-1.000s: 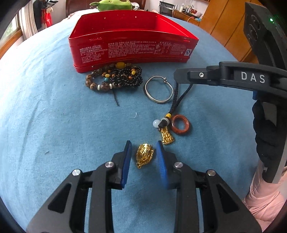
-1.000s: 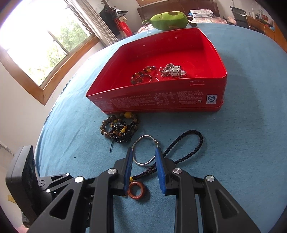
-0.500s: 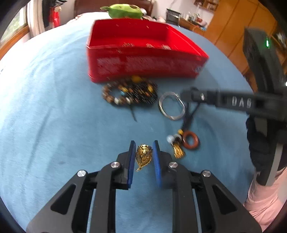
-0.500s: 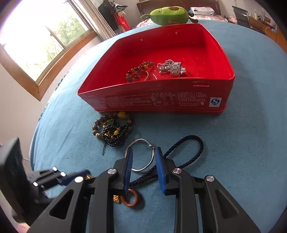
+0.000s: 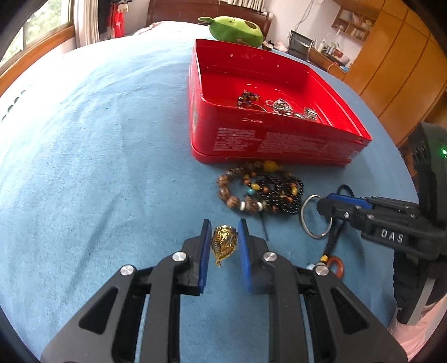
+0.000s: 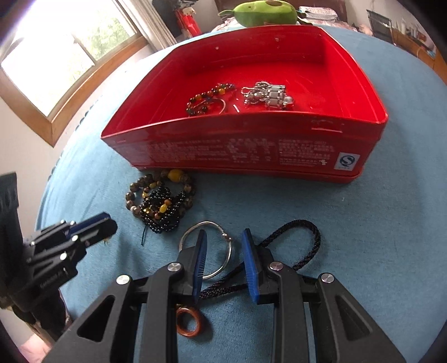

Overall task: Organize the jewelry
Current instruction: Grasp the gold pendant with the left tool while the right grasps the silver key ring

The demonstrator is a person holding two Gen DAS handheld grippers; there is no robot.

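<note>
The left tool [image 5: 223, 245] tilts steeply down toward the blue bedspread [image 5: 97, 167], its blue pads [image 5: 206, 251] clamped on a gold filigree pendant [image 5: 224, 243] that sits upright between them, its lower tip dangling free. Whether the pendant is clear of the cloth or just brushing it is hard to tell.

The right tool [image 6: 225, 251] points down at a similar slant, its blue-faced fingers [image 6: 249, 262] set a little apart with nothing pinched between them. The left finger overlaps the silver bangle [image 6: 206, 251] lying flat on the bedspread, and the black braided cord [image 6: 296, 243] runs beneath both fingers, looping out to the right. Under the tool body lies a reddish-brown ring [image 6: 188, 322]. In the left wrist view this tool reaches in from the right edge, held by a gloved hand [image 5: 410, 279].

Beyond both tools, a heap of beaded bracelets [image 6: 160, 203], brown and black beads with yellow ones, rests just in front of the red tin [image 6: 251, 150], the top yellow bead touching its wall. Inside the open tin lie a dark beaded bracelet [image 6: 206, 97] and a silver chain piece [image 6: 266, 95], side by side. A green plush toy [image 6: 265, 11] sits behind the tin.
</note>
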